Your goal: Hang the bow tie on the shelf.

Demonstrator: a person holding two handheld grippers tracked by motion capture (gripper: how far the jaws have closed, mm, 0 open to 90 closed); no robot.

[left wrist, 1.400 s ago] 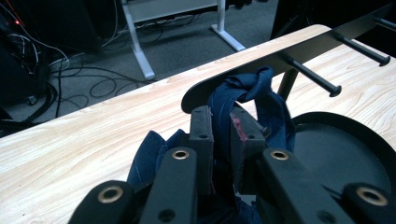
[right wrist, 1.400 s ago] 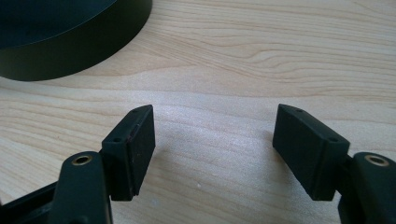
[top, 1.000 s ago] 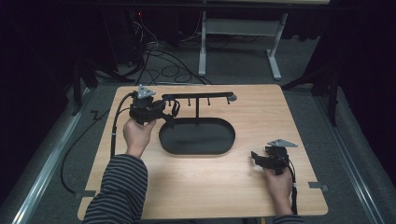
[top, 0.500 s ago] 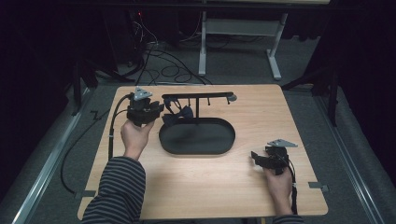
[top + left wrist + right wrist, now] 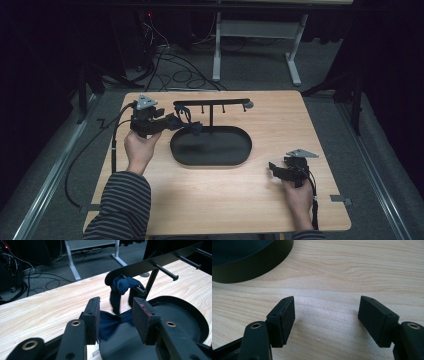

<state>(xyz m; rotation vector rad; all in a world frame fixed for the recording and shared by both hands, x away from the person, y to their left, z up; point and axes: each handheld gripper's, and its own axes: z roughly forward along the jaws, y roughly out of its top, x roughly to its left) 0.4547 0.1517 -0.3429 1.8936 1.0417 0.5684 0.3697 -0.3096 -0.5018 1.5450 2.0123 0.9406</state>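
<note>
A: From the high view, where does the job stand?

B: The left gripper (image 5: 167, 122) sits at the far left of the table (image 5: 310, 130), just beside the left end of the black peg rack (image 5: 212, 103). A dark blue cloth band (image 5: 187, 125) hangs from the leftmost peg and trails down toward the left rim of the oval tray (image 5: 240, 155). I judge the hanging as done and the letting go as under way.

A: And the right gripper (image 5: 276, 170)?

B: It rests at the near right, well apart from the rack, with nothing in it.

A: What does the left gripper view add?

B: The band (image 5: 121, 286) is looped over the peg (image 5: 140, 290), and its tail drops between the jaws. They have just been opening; the right pad stands clear of the cloth, the left pad (image 5: 96, 315) is at most brushing it. So it is no grip now. The other pegs to the right are bare.

A: The right gripper view?

B: Its jaws stand wide apart over bare wood, the tray's wall (image 5: 249, 267) at the far left. What is left, I judge, is drawing the left gripper back.
</note>
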